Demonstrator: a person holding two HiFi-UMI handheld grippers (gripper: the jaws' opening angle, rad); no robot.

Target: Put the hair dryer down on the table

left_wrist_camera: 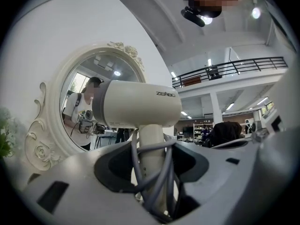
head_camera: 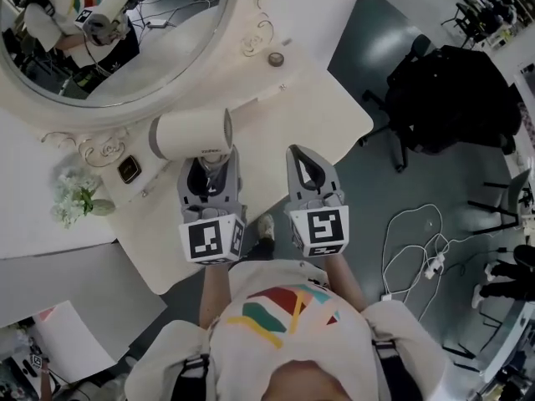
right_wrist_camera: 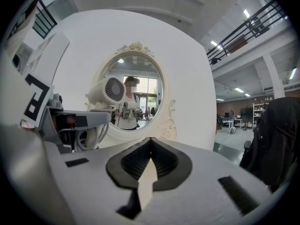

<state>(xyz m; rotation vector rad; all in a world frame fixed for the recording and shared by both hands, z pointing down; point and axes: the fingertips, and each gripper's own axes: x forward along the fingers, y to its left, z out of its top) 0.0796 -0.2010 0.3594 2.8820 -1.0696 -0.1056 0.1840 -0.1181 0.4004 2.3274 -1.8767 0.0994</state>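
Note:
My left gripper (head_camera: 209, 169) is shut on the handle of a cream hair dryer (head_camera: 191, 134), held in the air over the front of the cream vanity table (head_camera: 334, 115). In the left gripper view the hair dryer (left_wrist_camera: 136, 109) stands upright between the jaws, barrel pointing left. Its grey cord (left_wrist_camera: 161, 172) is wound round the handle. My right gripper (head_camera: 306, 167) hovers just to the right, shut with nothing in it; its tips meet in the right gripper view (right_wrist_camera: 151, 142). The dryer's rear grille (right_wrist_camera: 112, 89) shows there at the left.
An oval mirror (head_camera: 125, 40) in an ornate frame stands at the table's back. White flowers (head_camera: 75, 195) and a small dark square object (head_camera: 128, 170) lie left of the dryer. A black chair (head_camera: 451, 98) and white cables (head_camera: 418, 257) are on the floor to the right.

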